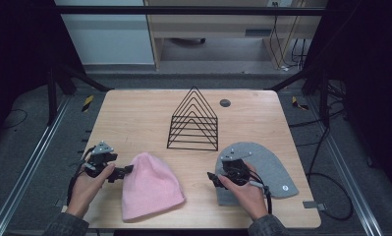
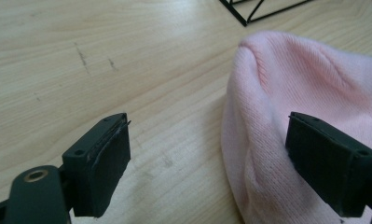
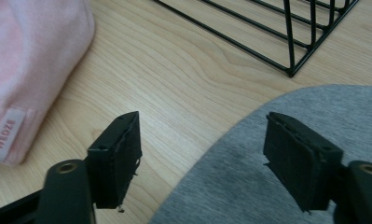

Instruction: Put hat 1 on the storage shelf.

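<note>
Both beanies lie flat on the counter (image 1: 134, 105), front half, with the black wire rack (image 1: 193, 120) standing behind and between them. The pink beanie (image 1: 149, 187) is front left, crown pointing away from me; the grey beanie (image 1: 267, 164) is front right, partly under my right hand.

My left hand-held gripper (image 1: 127, 170) sits low at the pink beanie's left edge, jaws open. In the left gripper view one pad rests over the knit (image 2: 267, 154), the other over bare wood; nothing is pinched yet. My right hand-held gripper (image 1: 210, 178) is open too, straddling the grey beanie's left edge: one pad over grey fabric (image 3: 249, 186), the other over the counter.

Step in hand, as I read it: grab each hat by its edge.

How to do it well:
- Drop the lower jaw flush to the wood so it slides under the fabric rather than pushing it away.
- Bite deep enough to catch both layers of knit; a shallow pinch will likely slip, since knit stretches.
- Left side: shift slightly right so the edge sits midway between the pads.
- Close slowly and lift straight up, watching for bunching.
- Keep clear of the wire rack when lifting.
</note>
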{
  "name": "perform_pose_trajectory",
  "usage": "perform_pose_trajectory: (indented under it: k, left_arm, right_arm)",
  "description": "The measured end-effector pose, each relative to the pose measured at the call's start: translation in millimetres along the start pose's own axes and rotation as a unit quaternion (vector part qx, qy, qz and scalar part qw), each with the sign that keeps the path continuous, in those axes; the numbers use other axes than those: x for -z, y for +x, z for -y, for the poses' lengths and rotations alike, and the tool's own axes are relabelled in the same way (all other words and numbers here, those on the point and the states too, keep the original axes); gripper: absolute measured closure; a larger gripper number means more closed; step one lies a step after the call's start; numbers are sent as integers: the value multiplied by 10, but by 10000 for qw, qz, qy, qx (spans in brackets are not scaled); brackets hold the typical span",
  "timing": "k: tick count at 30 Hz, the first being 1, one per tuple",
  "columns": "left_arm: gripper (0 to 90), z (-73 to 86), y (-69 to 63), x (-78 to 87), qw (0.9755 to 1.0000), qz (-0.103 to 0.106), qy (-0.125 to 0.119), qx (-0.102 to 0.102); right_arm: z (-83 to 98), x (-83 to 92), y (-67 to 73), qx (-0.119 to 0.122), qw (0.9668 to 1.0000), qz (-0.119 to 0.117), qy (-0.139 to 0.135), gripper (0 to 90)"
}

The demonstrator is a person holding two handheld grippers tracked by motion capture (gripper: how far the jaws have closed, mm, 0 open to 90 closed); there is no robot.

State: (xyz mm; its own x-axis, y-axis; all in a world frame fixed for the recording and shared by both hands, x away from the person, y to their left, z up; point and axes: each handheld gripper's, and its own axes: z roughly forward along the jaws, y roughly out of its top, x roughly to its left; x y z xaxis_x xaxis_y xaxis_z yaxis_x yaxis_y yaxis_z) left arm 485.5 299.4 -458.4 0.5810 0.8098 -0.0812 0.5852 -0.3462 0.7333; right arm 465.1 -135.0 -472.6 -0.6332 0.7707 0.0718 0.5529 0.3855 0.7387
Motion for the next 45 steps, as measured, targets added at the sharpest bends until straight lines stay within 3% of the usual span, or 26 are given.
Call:
perform_pose_trajectory:
  k: [6,7,8,10,12,14,15,17,19,21,24,27,32,38,45]
  left_arm:
    - [164,-64,-66,7,9998,101,-104,-102]
    - [194,-144,-113,54,9994,272,-104,-180]
    - [195,-144,-113,54,9994,272,-104,-180]
    - [194,-329,-170,126,9985,290,-100,-443]
    - [193,-417,-132,62,9987,380,-32,-325]
    - [193,-444,-100,8,9989,307,72,-351]
    - [226,-452,-63,-49,9989,204,183,-381]
    - [273,-376,14,-152,9991,268,212,-237]
    - [279,-325,7,-161,9985,305,338,-310]
    - [273,-305,2,-146,9987,249,309,-318]
    - [270,-260,-15,-133,9988,332,206,-306]
    - [305,-257,-41,-171,9986,397,237,-275]
    - [422,-229,-97,-307,9972,464,534,-239]
    - [487,-212,-179,-419,9942,545,857,-347]
    - [600,-206,-175,-449,9930,657,925,-328]
  right_arm:
    - [36,4,-40,92,9997,228,0,342]
    - [42,11,-47,164,9994,289,-30,354]
    - [42,11,-47,164,9994,289,-30,354]
    - [50,20,-46,189,9994,286,-60,370]
    - [51,25,-39,148,9995,285,-58,368]
    - [48,30,-36,123,9995,296,-74,351]
    - [34,38,-41,22,9989,460,-118,287]
    - [22,59,-53,-47,9991,406,-149,240]
    - [23,81,-55,-67,9989,408,-209,234]
    - [20,76,-56,-80,9990,388,-189,224]
    - [20,53,-26,-85,9992,367,-139,236]
    - [13,47,8,60,9993,339,-128,253]
    - [11,27,14,61,9995,310,-91,259]
    - [17,13,23,79,9995,295,-27,262]
    - [16,-9,32,109,9995,293,24,263]
